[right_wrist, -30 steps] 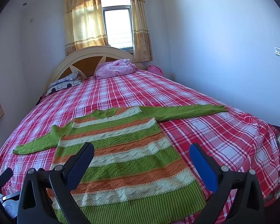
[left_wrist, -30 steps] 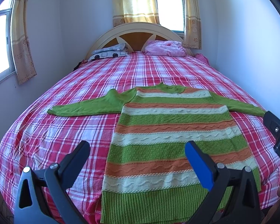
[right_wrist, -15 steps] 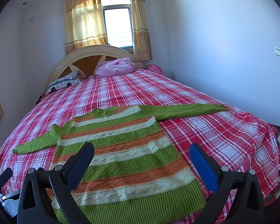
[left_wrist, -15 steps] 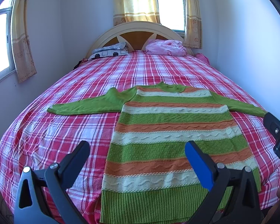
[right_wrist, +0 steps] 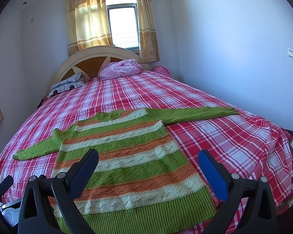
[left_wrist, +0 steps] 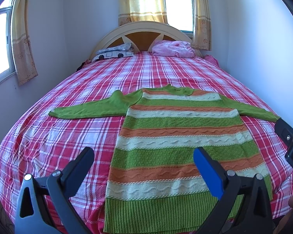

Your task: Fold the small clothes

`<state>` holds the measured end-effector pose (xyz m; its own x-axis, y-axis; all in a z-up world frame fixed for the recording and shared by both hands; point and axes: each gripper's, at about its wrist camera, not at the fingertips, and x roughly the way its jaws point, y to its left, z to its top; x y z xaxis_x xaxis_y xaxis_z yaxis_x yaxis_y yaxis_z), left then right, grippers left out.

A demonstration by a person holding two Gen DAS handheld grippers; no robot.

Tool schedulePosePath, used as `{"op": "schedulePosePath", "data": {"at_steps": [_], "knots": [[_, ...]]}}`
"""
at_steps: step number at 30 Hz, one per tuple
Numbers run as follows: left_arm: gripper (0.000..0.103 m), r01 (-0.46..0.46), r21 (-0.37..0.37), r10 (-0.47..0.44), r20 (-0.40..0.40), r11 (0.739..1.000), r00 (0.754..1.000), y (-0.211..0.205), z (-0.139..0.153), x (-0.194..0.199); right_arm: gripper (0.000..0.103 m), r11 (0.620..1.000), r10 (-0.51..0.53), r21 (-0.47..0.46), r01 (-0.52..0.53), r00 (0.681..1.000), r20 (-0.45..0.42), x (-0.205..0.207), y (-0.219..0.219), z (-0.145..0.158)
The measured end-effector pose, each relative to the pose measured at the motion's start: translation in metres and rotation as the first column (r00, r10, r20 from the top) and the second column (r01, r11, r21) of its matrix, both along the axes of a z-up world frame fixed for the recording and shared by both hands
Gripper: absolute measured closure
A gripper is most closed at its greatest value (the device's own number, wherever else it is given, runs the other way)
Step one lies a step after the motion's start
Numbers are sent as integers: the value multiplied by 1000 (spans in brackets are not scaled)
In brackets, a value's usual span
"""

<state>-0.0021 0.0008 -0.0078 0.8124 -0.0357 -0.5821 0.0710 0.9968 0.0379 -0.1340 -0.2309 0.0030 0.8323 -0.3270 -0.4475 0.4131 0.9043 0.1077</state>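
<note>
A green, orange and cream striped knit sweater (left_wrist: 177, 142) lies flat on the red plaid bed (left_wrist: 58, 136), both green sleeves spread out sideways, hem toward me. It also shows in the right wrist view (right_wrist: 127, 159). My left gripper (left_wrist: 143, 157) is open and empty, held above the hem's left part. My right gripper (right_wrist: 148, 160) is open and empty, held above the hem's right part. Part of the right gripper (left_wrist: 291, 142) shows at the left view's right edge, and part of the left gripper (right_wrist: 2, 191) at the right view's lower left.
A pink bundle (left_wrist: 171, 47) and a patterned pillow (left_wrist: 115, 51) lie by the headboard (left_wrist: 144, 31). White walls flank the bed, close on the right (right_wrist: 234, 48). Curtained windows (right_wrist: 123, 25) stand behind and to the left. The bed's front edge is just under the grippers.
Both views have drifted very slightly; the sweater and grippers keep the same positions and both grippers stay open.
</note>
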Motion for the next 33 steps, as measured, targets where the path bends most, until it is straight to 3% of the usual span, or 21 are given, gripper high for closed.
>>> {"op": "schedulePosePath", "data": {"at_steps": [33], "knots": [[0,17,-1,-17,-81,1000,997,-6,-25,34,1,1000,-26,0,26,995,-96,26,-16,-29]]}}
